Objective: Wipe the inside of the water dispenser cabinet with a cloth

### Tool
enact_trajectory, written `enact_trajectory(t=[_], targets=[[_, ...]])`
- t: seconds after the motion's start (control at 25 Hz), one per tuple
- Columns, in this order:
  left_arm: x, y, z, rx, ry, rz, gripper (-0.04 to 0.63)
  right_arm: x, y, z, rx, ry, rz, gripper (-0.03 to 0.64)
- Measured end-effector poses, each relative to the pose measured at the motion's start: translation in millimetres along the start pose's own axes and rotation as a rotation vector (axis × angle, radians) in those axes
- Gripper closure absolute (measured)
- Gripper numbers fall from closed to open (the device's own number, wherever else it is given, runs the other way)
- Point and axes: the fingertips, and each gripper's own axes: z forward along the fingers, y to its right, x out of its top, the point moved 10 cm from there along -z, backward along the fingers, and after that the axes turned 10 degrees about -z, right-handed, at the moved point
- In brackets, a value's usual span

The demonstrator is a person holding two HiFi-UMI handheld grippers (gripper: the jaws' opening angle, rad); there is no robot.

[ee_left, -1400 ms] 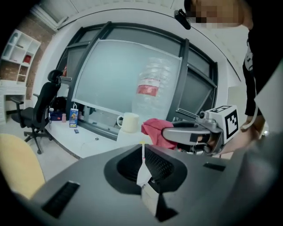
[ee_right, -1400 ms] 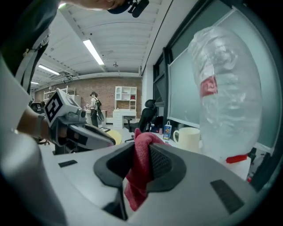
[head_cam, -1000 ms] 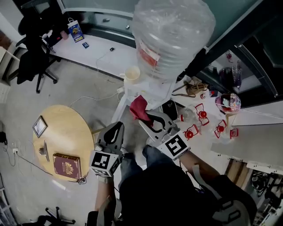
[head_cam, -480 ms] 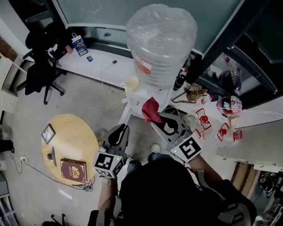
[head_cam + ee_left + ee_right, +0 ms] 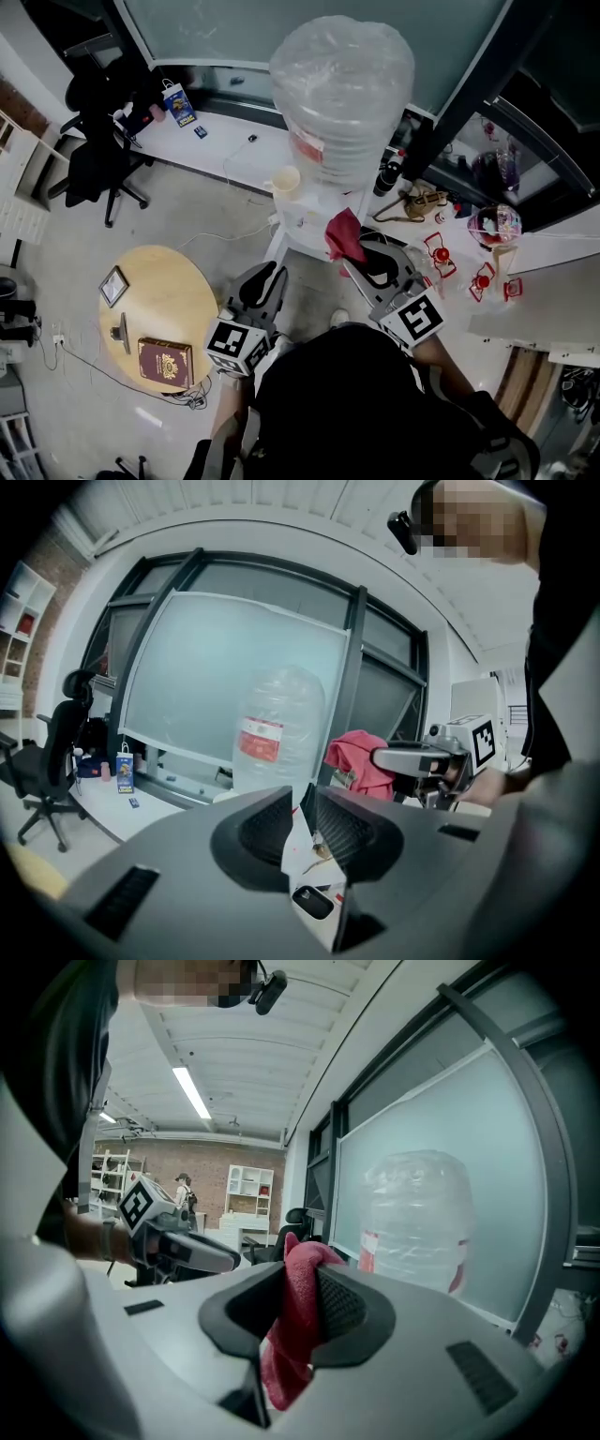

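Here the big clear bottle sits on the white water dispenser, with a pale cup just left of it; what either holds cannot be told. The red cloth, soft and crumpled, is clamped in the jaws of the right gripper at the dispenser's near side. The left gripper, further left, has its jaws almost together on nothing.

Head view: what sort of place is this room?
Probably an office: a black swivel chair at a long white desk, a bottle-fed water dispenser, and glazed partition walls.
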Motion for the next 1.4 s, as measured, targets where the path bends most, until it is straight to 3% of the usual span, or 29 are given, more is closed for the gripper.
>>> enact_trajectory(t=[1.4], targets=[[-4.7, 26.3, 9.4, 0.049, 0.029, 0.010, 0.528, -23.0, 20.0, -36.1, -0.037, 0.009, 0.062, 0.532]])
